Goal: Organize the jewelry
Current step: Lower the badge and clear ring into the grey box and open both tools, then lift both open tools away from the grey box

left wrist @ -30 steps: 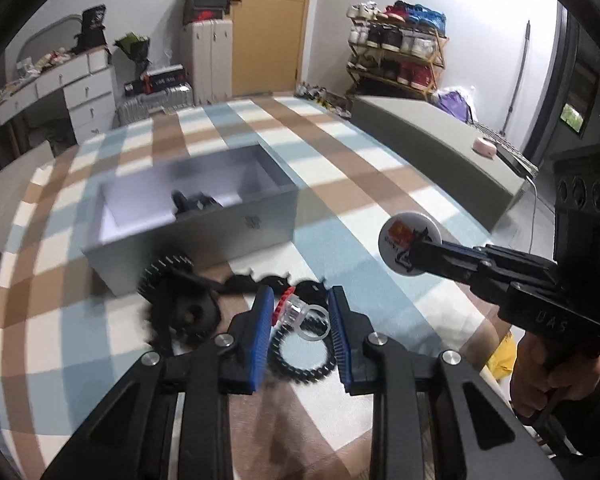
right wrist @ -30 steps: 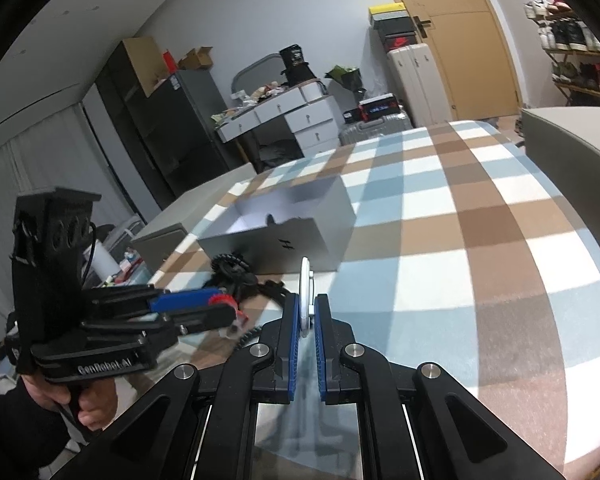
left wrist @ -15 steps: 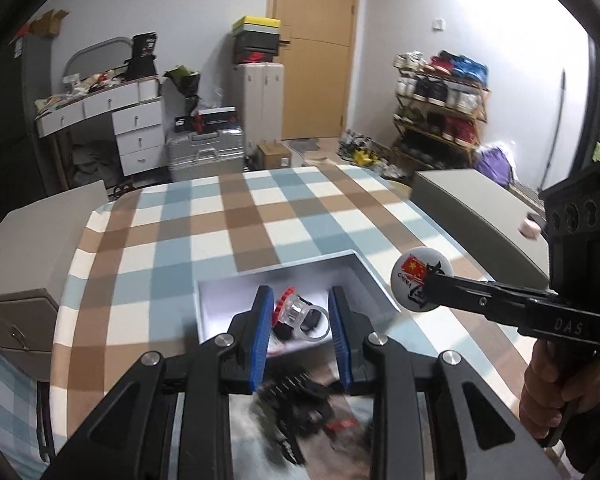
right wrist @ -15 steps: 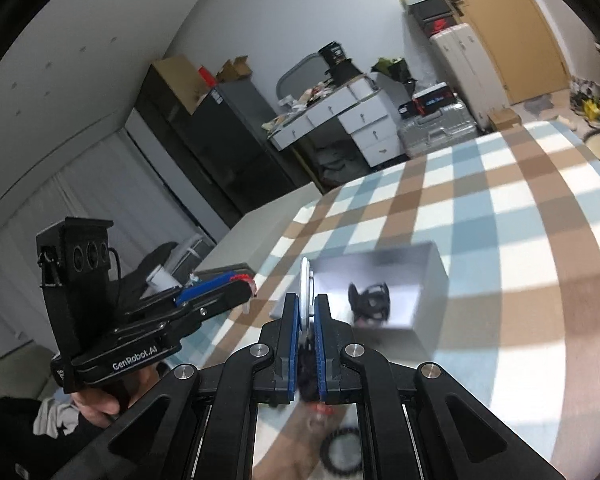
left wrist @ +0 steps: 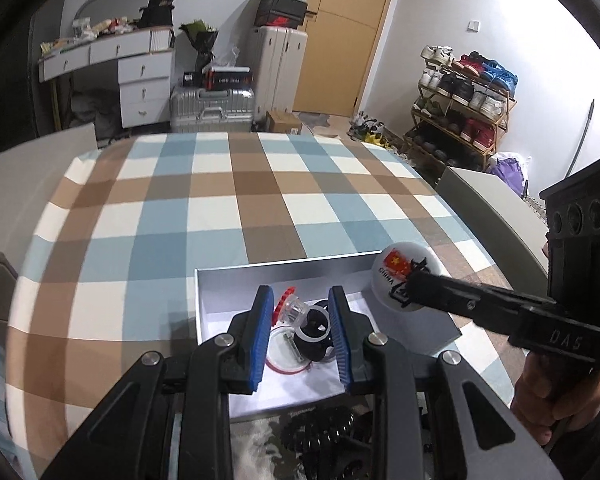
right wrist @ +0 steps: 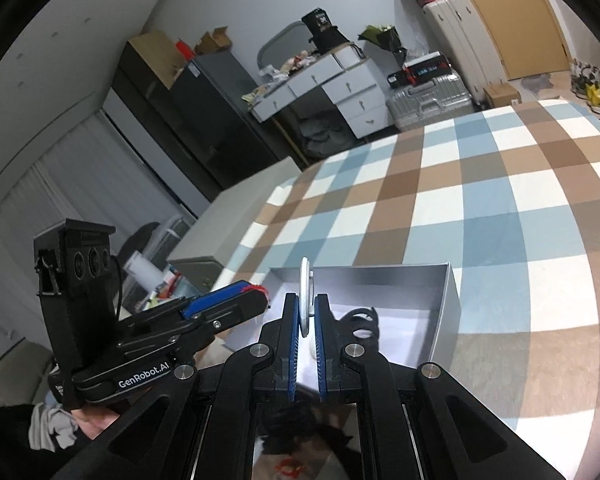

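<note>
My left gripper (left wrist: 300, 295) is shut on a clear plastic ring with a red top (left wrist: 294, 311) and holds it above the open grey box (left wrist: 284, 270). Under it in the box lie a black hair tie (left wrist: 314, 350) and a clear round disc with a red rim (left wrist: 283, 356). My right gripper (right wrist: 306, 300) is shut on a white round badge (right wrist: 305, 290), seen edge-on, over the box's near edge (right wrist: 440, 312). In the left wrist view the badge (left wrist: 400, 276) shows a red flag print. The left gripper (right wrist: 256, 294) hovers at the box's left side.
A blue, brown and white checked cloth (left wrist: 220, 208) covers the table. Black spiral hair ties (left wrist: 320, 436) lie in front of the box. A grey bench (left wrist: 492, 200) flanks the right side. A person's hand (left wrist: 540, 392) grips the right tool. Drawers and suitcases stand behind.
Both grippers have carried their items from over the loose pieces in front of the box to above the box itself. The jaws have stayed as they were.
</note>
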Available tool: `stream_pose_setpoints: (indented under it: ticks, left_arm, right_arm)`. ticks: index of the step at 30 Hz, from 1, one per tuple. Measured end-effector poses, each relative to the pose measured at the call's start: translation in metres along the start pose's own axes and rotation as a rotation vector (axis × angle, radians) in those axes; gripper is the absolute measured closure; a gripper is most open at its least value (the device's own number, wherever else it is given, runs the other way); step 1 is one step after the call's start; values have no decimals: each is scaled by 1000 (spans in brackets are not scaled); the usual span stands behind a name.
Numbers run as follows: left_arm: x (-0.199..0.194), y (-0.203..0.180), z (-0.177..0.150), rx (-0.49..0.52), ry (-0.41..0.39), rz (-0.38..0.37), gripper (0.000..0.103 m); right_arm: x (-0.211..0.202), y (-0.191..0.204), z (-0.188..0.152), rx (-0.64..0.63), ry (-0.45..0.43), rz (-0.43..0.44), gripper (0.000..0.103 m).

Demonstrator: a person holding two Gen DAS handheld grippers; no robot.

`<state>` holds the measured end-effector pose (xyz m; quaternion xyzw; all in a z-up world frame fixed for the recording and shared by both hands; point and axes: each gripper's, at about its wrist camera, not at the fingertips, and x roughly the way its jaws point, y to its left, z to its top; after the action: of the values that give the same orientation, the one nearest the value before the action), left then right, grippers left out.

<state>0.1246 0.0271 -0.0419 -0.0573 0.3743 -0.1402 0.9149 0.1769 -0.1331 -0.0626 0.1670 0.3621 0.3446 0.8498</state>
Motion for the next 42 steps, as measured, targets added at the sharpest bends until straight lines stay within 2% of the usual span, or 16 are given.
stream_pose_setpoints:
  ticks: [13,21,23,24,27,30,34,38,42]
  left_arm:
    - [16,3,3,-2,34,-46,80]
    - [12,-1,5,4,21,-35,79]
    - [12,-3,6,10,28,-12,74]
    - [11,-4,5,11,33,-12,64]
    - [6,-5,4,14,35,-40,51]
    - [-3,-9,2,29,8,-16,43]
    - [-13,-11,0,26,-19,9,38]
    - [-22,-15,-1,29,-37,30,38]
    - [-34,-20,-2,44,-66,51,38]
  right_arm:
    - [20,-9,1,5,34,-14,95]
    - [17,-4,3,-11,20,-21,93]
    - [15,-4,3,-12,11,-39,93]
    - [13,-4,3,-14,5,-52,88]
    - [4,-3,3,-7,-30,-68,72]
    - [-10,3,2,-36,-67,-76,66]
    - [-31,19,-2,-95,-128,-114,49]
    - [-48,33,-5,-144,-165,-135,47]
    - [-66,46,-7,-173,-206,-144,38]
